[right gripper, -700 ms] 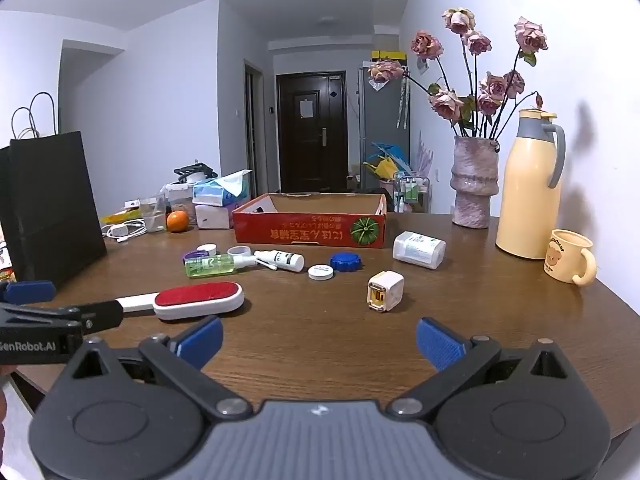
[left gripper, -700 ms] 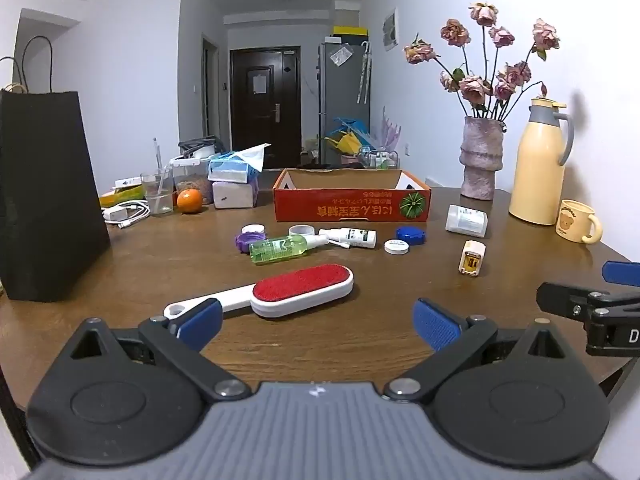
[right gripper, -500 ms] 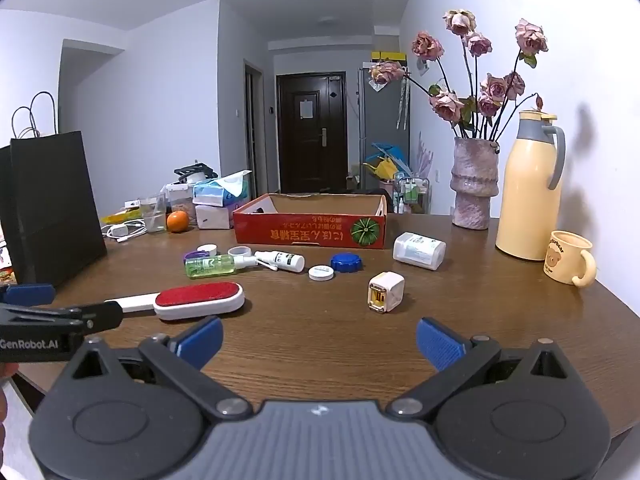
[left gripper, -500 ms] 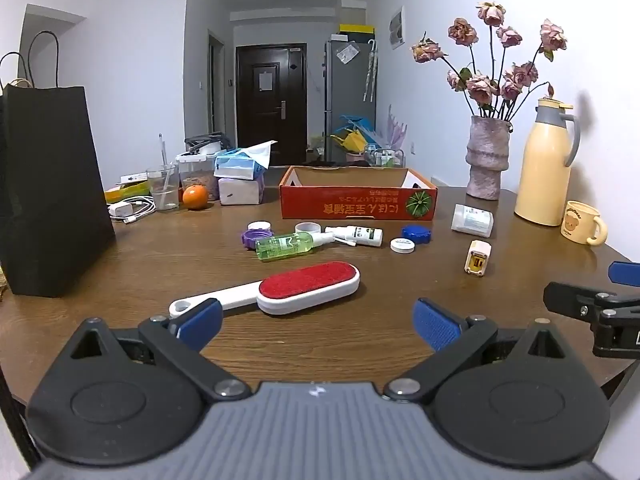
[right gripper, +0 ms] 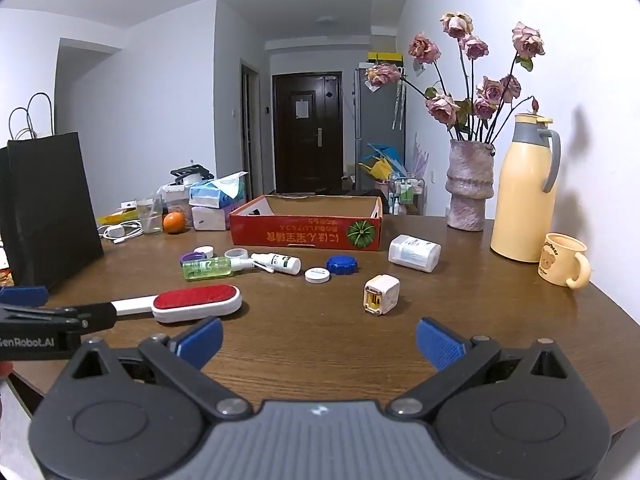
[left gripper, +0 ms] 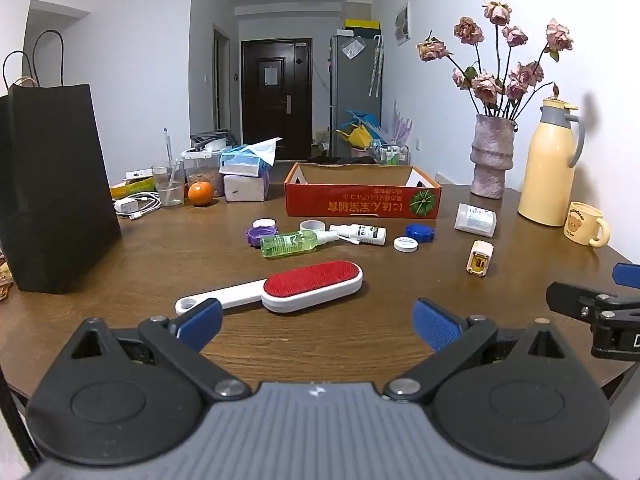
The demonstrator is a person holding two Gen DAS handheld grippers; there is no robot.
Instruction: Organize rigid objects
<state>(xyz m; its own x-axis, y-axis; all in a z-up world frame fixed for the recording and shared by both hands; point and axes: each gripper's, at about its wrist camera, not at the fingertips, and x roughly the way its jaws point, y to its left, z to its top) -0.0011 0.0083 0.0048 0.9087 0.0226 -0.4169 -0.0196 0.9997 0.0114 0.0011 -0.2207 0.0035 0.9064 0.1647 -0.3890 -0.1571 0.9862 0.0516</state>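
1. Tongs first: the left gripper [left gripper: 316, 322] and the right gripper [right gripper: 318, 344] both gape wide and hold nothing.
2. Just past the left one lies the red lint brush [left gripper: 294, 288]; the charger plug [right gripper: 381, 300] sits near the right one.
3. Farther back, small bottles [left gripper: 294, 242] lie by the red box [left gripper: 362, 202], which looks empty.
4. Sorting seems not yet begun. Next move: reach down and pinch one thing.
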